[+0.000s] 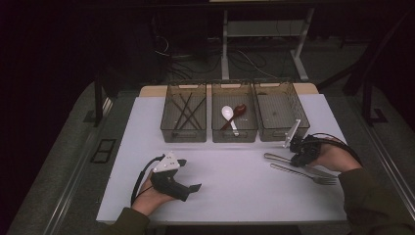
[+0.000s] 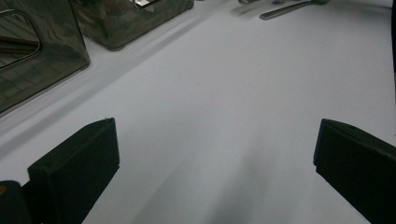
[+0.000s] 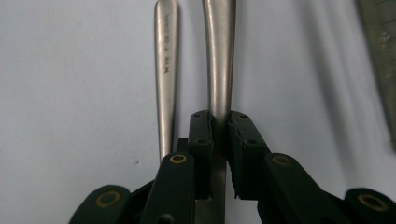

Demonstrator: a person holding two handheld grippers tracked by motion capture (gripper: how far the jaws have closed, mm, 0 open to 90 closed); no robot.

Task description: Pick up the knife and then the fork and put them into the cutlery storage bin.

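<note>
Two metal utensils lie side by side on the white table at the right. The near one is a fork [image 1: 306,175] with its tines pointing right. My right gripper [image 1: 296,157] is down on the far utensil [image 1: 275,157]. In the right gripper view the right gripper [image 3: 220,123] is shut on the handle of that far utensil [image 3: 219,56], and the fork's engraved handle [image 3: 166,60] lies free just left of it. My left gripper [image 1: 190,174] rests at the front left of the table. The left gripper [image 2: 217,140] is open with only bare table between its jaws.
Three clear bins stand in a row at the back. The left bin [image 1: 183,132] holds dark chopsticks, the middle bin [image 1: 234,133] holds a white spoon and a brown spoon, and the right bin [image 1: 280,132] stands just behind my right gripper. The white tabletop [image 1: 230,171] stretches between my hands.
</note>
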